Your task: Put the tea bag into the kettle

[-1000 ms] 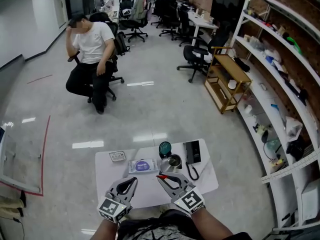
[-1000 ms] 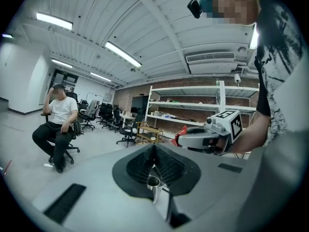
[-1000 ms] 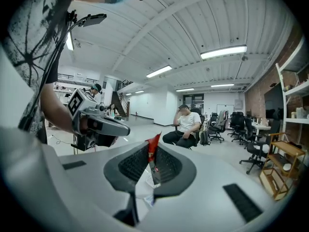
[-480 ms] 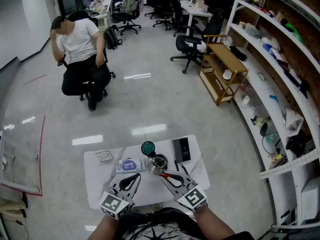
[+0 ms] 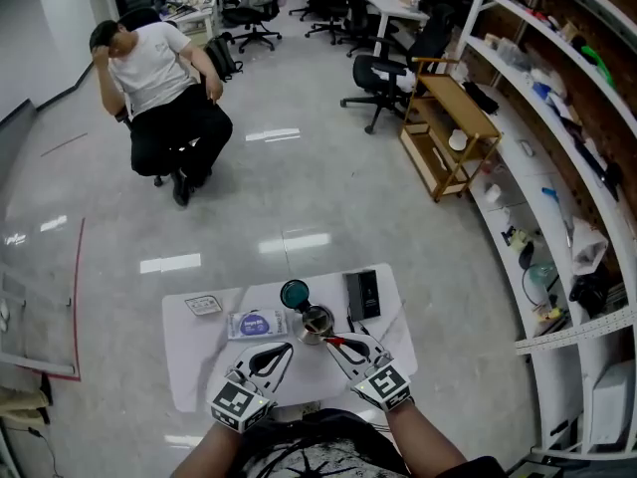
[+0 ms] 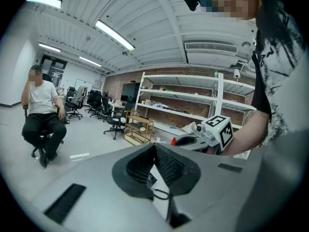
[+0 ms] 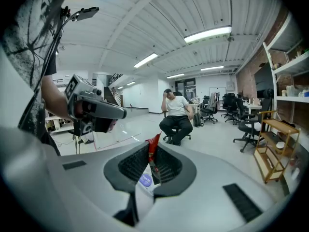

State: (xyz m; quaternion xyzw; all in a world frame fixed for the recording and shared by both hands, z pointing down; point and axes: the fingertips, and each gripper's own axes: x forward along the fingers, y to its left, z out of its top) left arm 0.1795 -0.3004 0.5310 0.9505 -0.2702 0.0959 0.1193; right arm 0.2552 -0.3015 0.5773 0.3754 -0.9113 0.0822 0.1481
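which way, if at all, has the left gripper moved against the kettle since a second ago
Yes. The left gripper has shifted right, toward the kettle: its tips were below the purple-labelled packet, and now lie past that packet's right end.

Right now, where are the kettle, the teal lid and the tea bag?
kettle (image 5: 317, 323): head view, its top.
teal lid (image 5: 295, 293): head view, its centre.
tea bag (image 7: 153, 146): right gripper view, red upper part.

Bright, even overhead light; fisheye-warped edges.
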